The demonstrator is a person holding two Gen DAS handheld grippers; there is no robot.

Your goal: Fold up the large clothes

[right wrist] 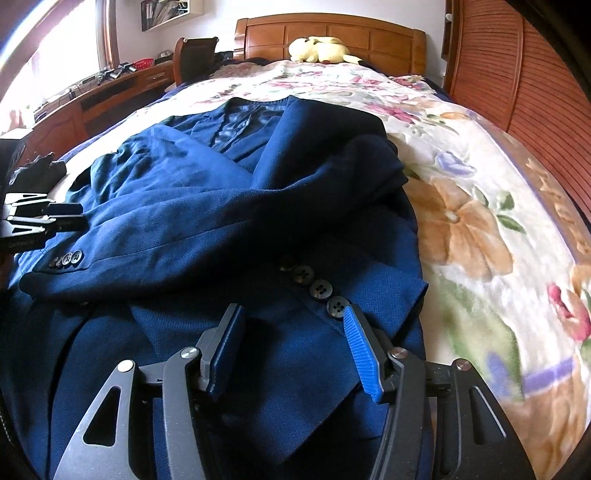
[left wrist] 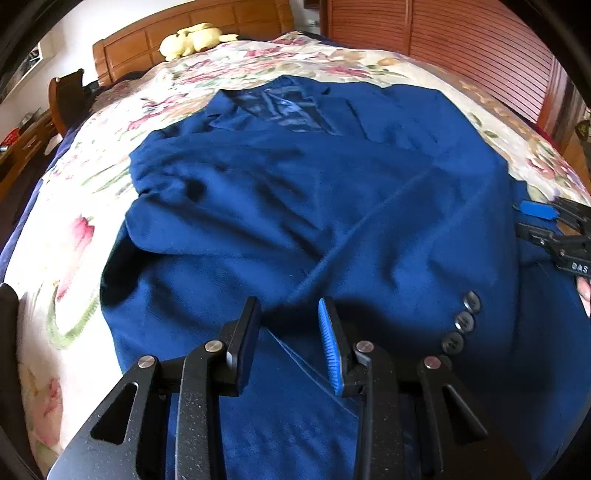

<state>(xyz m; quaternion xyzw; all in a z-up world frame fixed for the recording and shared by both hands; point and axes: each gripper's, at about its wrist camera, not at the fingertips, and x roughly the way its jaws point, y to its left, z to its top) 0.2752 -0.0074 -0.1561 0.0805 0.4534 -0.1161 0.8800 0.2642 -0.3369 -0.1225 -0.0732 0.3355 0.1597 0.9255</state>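
A dark blue suit jacket (left wrist: pixel 314 206) lies spread on the bed, on a flowered bedspread (left wrist: pixel 74 206), filling the middle of both views with its collar and shiny lining toward the upper centre of the frame. Both sleeves are folded in across the front. One cuff with a row of dark buttons (right wrist: pixel 321 288) sits in the lower centre of the right wrist view; the other cuff's buttons (right wrist: pixel 68 258) lie at the left edge.

The left gripper (left wrist: pixel 290 332) hangs over the jacket's lower part, bottom centre of its own view, its jaws partly open with only cloth showing beneath them and nothing pinched between the pads. The right gripper (right wrist: pixel 295 339) hovers just below the buttoned cuff, its jaws standing wider apart and empty.

A yellow plush toy (right wrist: pixel 319 50) rests against the wooden headboard (right wrist: pixel 332 31) at top centre. A desk (right wrist: pixel 110 88) runs along the upper left, and slatted wooden doors (right wrist: pixel 517 85) fill the right edge.
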